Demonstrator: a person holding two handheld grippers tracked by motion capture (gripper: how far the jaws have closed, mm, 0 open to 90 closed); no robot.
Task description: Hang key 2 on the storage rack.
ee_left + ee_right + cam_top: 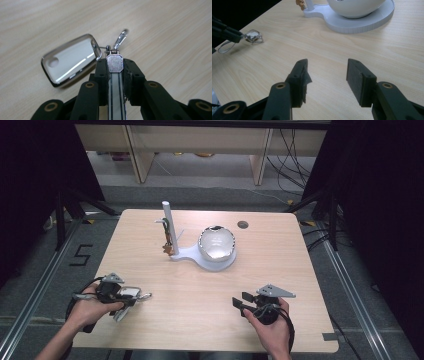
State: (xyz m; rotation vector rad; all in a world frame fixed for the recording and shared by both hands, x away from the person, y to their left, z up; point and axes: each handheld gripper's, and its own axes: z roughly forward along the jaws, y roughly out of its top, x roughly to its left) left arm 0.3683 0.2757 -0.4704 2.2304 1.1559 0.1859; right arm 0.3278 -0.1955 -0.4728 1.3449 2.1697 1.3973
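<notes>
My left gripper is shut on the strap of a keychain, whose textured metal end sticks out past the jaws. A chrome-rimmed key fob and a silver clasp hang from that end and rest on the table. From above, the left gripper lies near the front left edge with the key fob beside it. At the front right, my right gripper stands open and holds nothing; its pads hover over bare wood.
A white stand sits mid-table at the back, carrying a shiny round bowl and an upright post with small brown items hanging at its foot. A grommet hole lies behind it.
</notes>
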